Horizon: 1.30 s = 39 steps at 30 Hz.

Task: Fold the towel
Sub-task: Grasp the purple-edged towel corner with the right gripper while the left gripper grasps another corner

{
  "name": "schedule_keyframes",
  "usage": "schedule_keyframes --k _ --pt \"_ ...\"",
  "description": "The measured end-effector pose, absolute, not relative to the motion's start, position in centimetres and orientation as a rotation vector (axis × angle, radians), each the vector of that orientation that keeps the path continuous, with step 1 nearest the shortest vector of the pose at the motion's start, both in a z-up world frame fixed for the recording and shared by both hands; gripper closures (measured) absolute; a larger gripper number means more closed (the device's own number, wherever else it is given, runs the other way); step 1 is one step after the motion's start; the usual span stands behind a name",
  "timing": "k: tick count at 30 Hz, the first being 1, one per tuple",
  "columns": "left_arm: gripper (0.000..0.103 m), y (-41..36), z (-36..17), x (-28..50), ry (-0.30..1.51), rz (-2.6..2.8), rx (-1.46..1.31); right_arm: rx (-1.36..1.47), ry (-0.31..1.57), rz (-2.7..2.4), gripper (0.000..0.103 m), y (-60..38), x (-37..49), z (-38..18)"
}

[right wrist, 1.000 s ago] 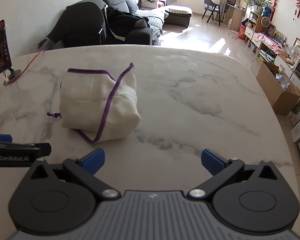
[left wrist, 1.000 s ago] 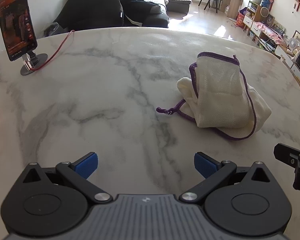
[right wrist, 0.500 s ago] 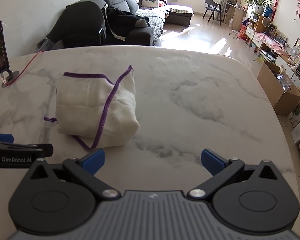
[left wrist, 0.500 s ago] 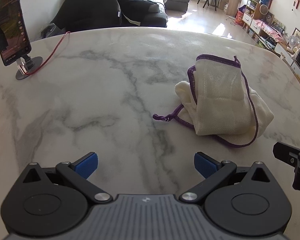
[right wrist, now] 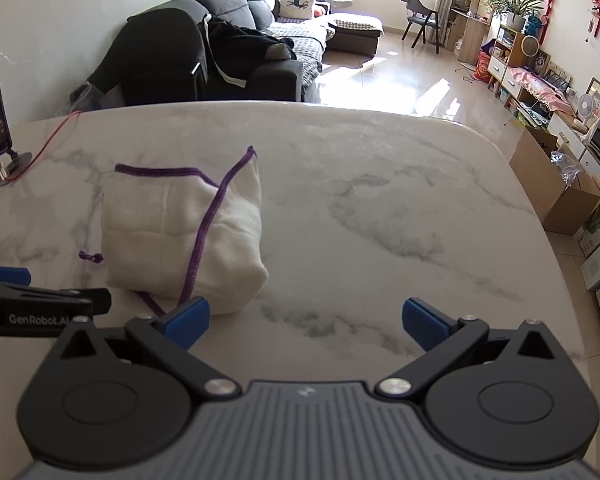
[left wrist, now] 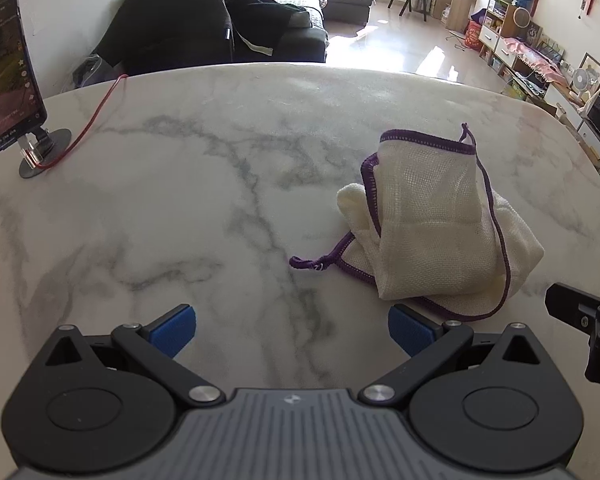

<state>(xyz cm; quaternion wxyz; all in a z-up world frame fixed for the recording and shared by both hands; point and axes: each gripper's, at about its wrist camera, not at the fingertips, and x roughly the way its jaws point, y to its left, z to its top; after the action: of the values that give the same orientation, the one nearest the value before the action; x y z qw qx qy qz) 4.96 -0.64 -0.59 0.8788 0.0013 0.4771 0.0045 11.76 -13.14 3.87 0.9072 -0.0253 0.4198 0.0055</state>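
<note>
Both jaws spread, empty: left gripper and right gripper flank the crumpled towel, at 1 and 11 o'clock, probably ready to grab its edges.

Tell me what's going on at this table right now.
A person is working with two hand-held grippers over a marble table. A cream towel with purple edging lies bunched in a loose, uneven heap, not neatly folded. The left hand-held gripper and the right hand-held gripper are both open and hold nothing, positioned just short of the towel. A phone on a stand sits at the far left.
</note>
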Motion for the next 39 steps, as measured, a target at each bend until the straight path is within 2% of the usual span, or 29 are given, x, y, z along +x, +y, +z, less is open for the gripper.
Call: schedule_keyframes --k 39 --pt "0.001 -1.5 -0.4 7.7 0.979 0.001 0.001 -0.020 0.846 0.035 0.000 -13.2 15.2 4.0"
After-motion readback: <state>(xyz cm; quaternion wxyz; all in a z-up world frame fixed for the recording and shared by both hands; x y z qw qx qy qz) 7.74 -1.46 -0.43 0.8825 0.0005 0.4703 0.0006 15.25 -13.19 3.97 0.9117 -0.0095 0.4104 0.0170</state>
